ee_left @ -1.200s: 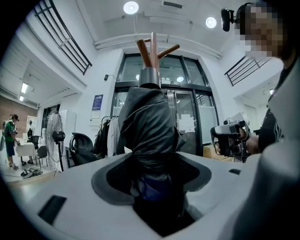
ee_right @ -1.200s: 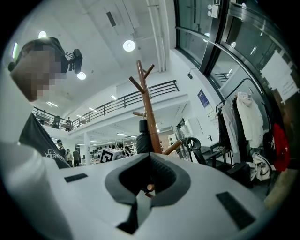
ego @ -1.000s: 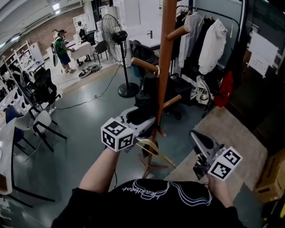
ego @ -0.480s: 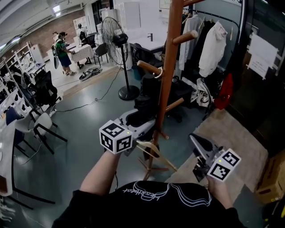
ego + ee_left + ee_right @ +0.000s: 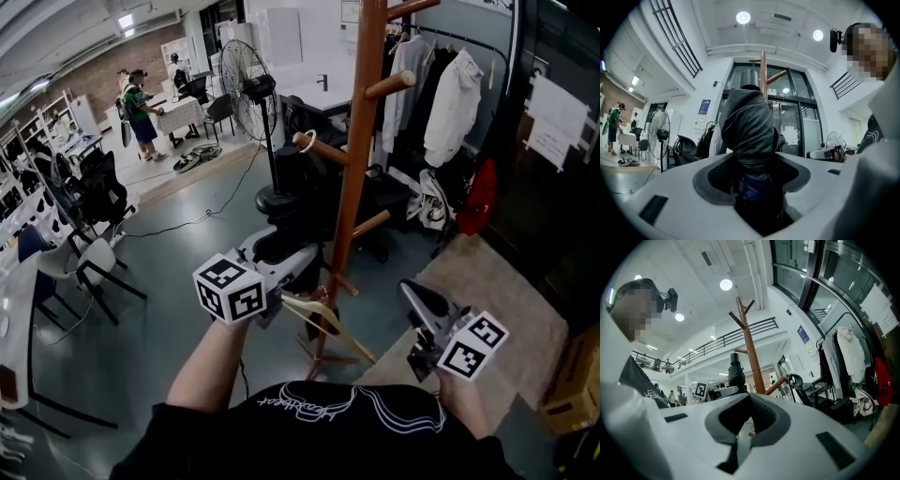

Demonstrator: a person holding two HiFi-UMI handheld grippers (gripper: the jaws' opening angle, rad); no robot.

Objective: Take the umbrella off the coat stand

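- The left gripper [image 5: 292, 255] sits higher and further from the reddish-brown wooden coat stand [image 5: 361, 169] than it did a second ago, carrying the black folded umbrella [image 5: 750, 126] with it.
- The pale loop [image 5: 307, 141], which appears to be the umbrella's strap, was close to the post on the angled wooden peg [image 5: 330, 150]. It now sits almost at the peg's outer tip.
- That suggests the lift-off is nearly done. The loop probably needs only a little more outward travel to slip free, but it has not cleared the peg yet.
- The left jaws stand partly apart and are clamped on the umbrella's body. The bundle fills the gap between the pads and rises upright past them, its top end in front of the stand in the left gripper view.
- The right gripper [image 5: 419, 298] has kept its place low at the right, well apart from the umbrella. Its jaws are together with nothing between them.
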